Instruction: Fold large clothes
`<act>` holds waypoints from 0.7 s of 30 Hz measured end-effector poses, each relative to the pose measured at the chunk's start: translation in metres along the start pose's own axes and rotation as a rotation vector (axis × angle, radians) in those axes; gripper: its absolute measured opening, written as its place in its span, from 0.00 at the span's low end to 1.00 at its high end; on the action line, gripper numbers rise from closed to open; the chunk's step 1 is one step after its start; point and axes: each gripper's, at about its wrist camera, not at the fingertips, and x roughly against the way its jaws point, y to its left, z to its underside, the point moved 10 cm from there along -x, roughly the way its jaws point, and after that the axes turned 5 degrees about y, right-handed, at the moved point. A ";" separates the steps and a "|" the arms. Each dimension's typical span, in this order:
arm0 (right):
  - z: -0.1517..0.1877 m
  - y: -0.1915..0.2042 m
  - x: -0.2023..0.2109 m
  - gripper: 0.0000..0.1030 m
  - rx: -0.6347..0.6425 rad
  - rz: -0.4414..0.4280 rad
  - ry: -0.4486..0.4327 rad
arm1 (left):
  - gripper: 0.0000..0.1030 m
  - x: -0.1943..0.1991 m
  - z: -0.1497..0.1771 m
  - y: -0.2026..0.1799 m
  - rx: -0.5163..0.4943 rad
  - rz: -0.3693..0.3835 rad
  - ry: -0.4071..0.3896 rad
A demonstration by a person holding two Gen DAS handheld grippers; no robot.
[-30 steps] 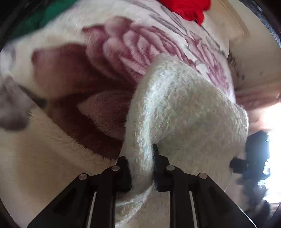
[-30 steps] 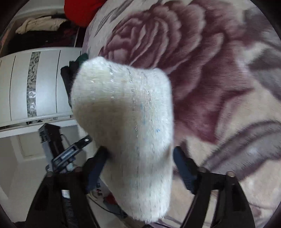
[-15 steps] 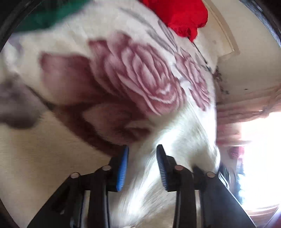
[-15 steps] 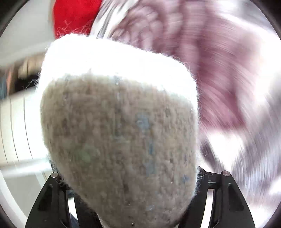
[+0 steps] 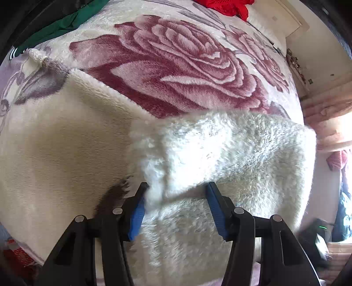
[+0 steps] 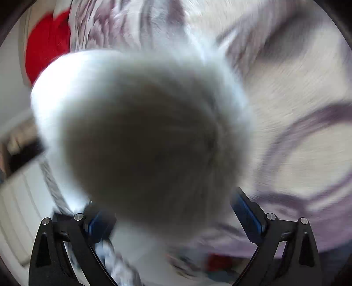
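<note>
A fluffy white knit garment [image 5: 220,154] lies bunched on the rose-patterned blanket [image 5: 176,61] of the bed. My left gripper [image 5: 176,206] is open, its blue-padded jaws wide apart with the garment's edge lying loosely between them. In the right wrist view the same white garment [image 6: 143,143] hangs as a blurred mass right in front of the lens. My right gripper [image 6: 173,217] stands open wide, and the cloth drapes between and over its jaws.
A red garment [image 5: 224,6] lies at the far end of the bed; it also shows in the right wrist view [image 6: 46,44]. A green garment [image 5: 55,28] lies at the far left. A white wardrobe [image 6: 17,209] stands left of the bed.
My left gripper, shut on the white garment a second ago, has opened and the garment has dropped onto the bed. The right gripper has stayed open and swung, with the cloth closer to the lens.
</note>
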 end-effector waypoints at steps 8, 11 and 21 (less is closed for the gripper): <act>-0.028 0.080 0.107 0.95 0.503 0.287 -0.078 | 0.49 0.011 -0.014 0.007 0.080 0.040 -0.080; -0.043 0.138 0.072 0.52 0.735 0.331 -0.012 | 0.50 0.007 -0.011 0.010 0.093 0.041 -0.084; -0.119 0.113 -0.079 0.22 0.768 0.817 0.263 | 0.52 -0.020 -0.004 0.032 0.254 0.169 -0.094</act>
